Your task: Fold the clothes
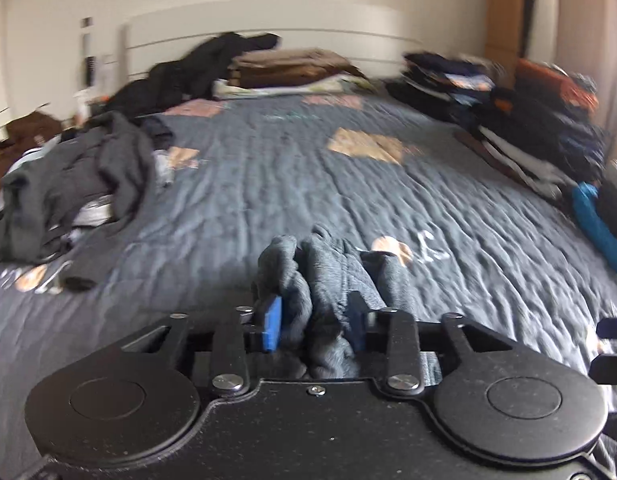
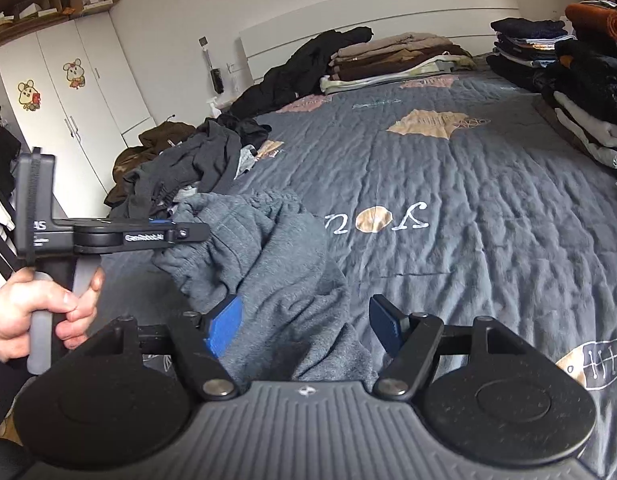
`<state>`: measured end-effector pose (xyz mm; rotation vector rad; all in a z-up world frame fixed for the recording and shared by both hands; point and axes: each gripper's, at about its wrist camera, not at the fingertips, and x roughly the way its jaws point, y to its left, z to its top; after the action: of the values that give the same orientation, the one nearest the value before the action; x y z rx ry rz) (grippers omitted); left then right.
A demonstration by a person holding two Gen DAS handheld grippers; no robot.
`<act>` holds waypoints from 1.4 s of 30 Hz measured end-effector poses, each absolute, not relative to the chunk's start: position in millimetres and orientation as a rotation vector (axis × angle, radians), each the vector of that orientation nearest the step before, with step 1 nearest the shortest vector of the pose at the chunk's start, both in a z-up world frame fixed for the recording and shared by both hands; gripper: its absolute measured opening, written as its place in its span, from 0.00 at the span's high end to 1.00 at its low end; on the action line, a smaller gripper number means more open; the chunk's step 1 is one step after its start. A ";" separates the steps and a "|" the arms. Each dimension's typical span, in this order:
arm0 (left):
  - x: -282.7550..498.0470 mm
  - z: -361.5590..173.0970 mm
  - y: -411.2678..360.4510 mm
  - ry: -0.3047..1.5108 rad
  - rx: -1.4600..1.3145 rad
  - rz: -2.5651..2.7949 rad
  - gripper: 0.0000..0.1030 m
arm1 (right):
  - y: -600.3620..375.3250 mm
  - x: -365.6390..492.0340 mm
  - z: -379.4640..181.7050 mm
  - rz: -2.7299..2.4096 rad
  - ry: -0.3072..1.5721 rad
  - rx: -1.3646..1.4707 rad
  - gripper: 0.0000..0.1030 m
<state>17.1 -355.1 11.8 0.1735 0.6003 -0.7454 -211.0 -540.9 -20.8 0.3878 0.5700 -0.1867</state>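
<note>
The left tongs (image 1: 314, 322) were clenched on a bunched fold of the grey sweat garment (image 1: 328, 276), the fabric packed tight between the two blue pads (image 1: 271, 328). In the right wrist view the same left tongs (image 2: 180, 233) appeared side-on, held by a hand (image 2: 36, 312) on the handle, with the garment (image 2: 276, 264) hanging from the tips and draping down onto the bed (image 2: 468, 216).

The right tongs (image 2: 308, 328) were released, jaws spread wide. The garment lay between and below the right tongs' pads (image 2: 226, 328); whether the left-hand pad touched the fabric could not be determined. The right-hand pad stood clear of it, over the quilted bed cover.

Ahead of both tongs, the bed cover was bare across its middle. Forward and to the left of the right tongs lay a loose heap of unfolded clothes (image 2: 196, 160). Far ahead, near the headboard (image 2: 388, 28), sat a stack of brown and beige folded items (image 2: 392, 60). Forward and to the right, stacks of dark folded clothes (image 2: 580, 80) lined the bed edge. A white wardrobe (image 2: 68, 92) stood far left of the right tongs.
</note>
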 end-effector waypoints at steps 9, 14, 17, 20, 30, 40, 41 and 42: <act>-26.9 11.2 -294.2 0.618 0.024 -0.736 0.40 | -517.3 -207.8 -27.8 -0.177 0.608 0.344 0.32; -28.5 6.2 -284.2 0.637 -0.001 -0.737 0.40 | -490.0 -212.9 -25.5 -0.159 0.633 0.310 0.32; -28.4 6.0 -284.4 0.643 -0.008 -0.760 0.40 | -470.7 -220.2 -26.3 -0.153 0.664 0.280 0.32; -30.8 6.3 -289.6 0.652 -0.019 -0.794 0.39 | -452.1 -229.4 -31.4 -0.145 0.700 0.253 0.32; -36.0 -16.5 -313.0 0.662 0.088 -0.801 0.33 | -417.8 -233.0 -50.9 -0.067 0.798 0.197 0.32; -29.5 -8.7 -301.1 0.663 0.049 -0.775 0.31 | -382.1 -224.2 -68.3 -0.096 0.879 0.089 0.32; -28.9 -9.2 -299.3 0.665 0.048 -0.771 0.31 | -378.0 -223.1 -70.5 -0.101 0.886 0.077 0.32; -28.5 -9.6 -297.5 0.666 0.048 -0.768 0.31 | -372.3 -222.3 -73.7 -0.105 0.894 0.052 0.32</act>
<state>-28.5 -297.5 -9.6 0.0484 0.6658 -0.7680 -222.3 -372.3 -73.7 0.0522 0.8938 -0.1048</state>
